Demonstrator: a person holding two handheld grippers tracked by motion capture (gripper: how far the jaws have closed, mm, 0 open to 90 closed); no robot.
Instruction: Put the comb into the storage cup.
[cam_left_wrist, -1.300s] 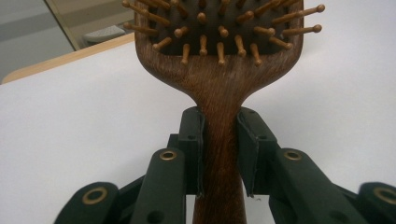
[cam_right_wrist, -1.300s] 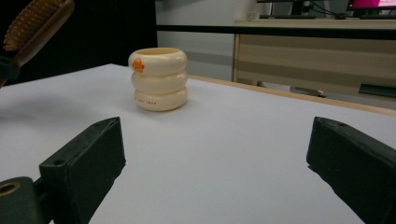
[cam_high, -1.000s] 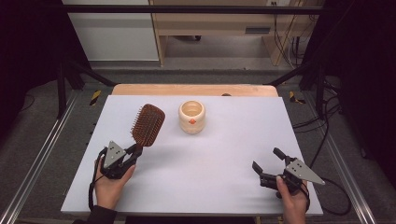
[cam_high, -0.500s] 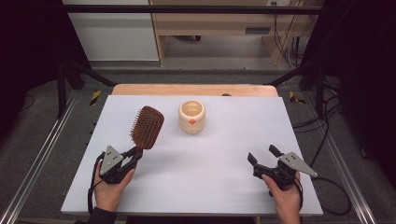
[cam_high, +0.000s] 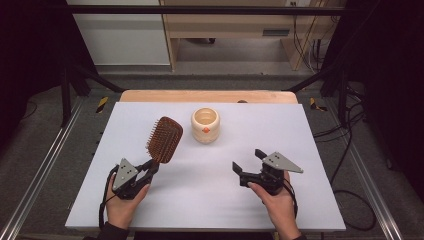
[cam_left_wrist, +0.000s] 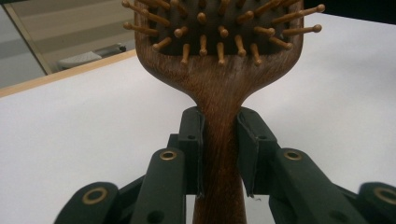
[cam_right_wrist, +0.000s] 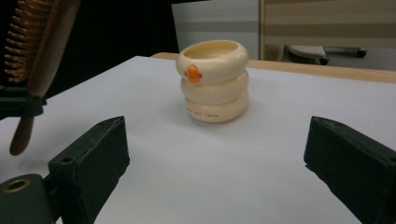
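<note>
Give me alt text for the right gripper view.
Open right gripper, black jaws wide apart, aimed at a cream ribbed cup with an orange mark, standing on a white table. At far left, a wooden hairbrush held upright.

Even overhead light falls on the matte white rectangular tabletop (cam_high: 200, 190), bright without glare, while the floor and frame around it sink into near-black. Shadows are soft and faint, pooling just under the cream ribbed ceramic cup (cam_right_wrist: 214, 81). Up close, the dark brown wooden paddle hairbrush (cam_left_wrist: 219, 84) is slightly soft, with the background behind it blurred.
</note>
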